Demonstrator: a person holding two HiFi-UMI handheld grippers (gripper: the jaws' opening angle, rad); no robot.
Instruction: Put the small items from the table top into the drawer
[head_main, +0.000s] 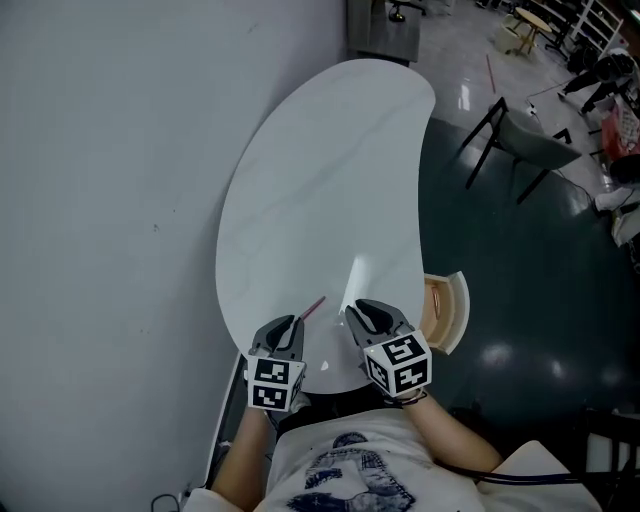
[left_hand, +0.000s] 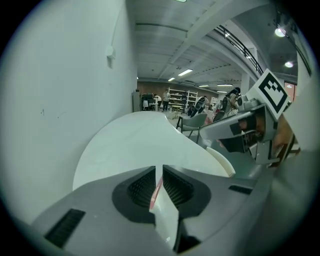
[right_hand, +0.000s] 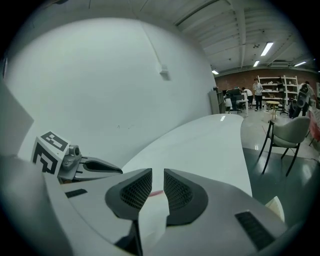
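In the head view both grippers hover over the near end of the white kidney-shaped table (head_main: 320, 190). A thin red strip (head_main: 313, 308) shows just past the tips of my left gripper (head_main: 292, 324). In the left gripper view a flat white packet with a red edge (left_hand: 161, 200) stands between the jaws of my left gripper (left_hand: 159, 176), which are narrowly apart and do not press on it. My right gripper (head_main: 352, 312) is shut on a white paper-like packet (right_hand: 152, 217). A streak of red (right_hand: 156, 192) shows through the gap of my right gripper (right_hand: 157, 182).
A curved drawer (head_main: 456, 310) stands pulled out under the table's right edge, with a pinkish item (head_main: 437, 305) inside. A grey wall (head_main: 100, 200) runs along the table's left side. A chair (head_main: 520, 145) stands on the dark floor at the right.
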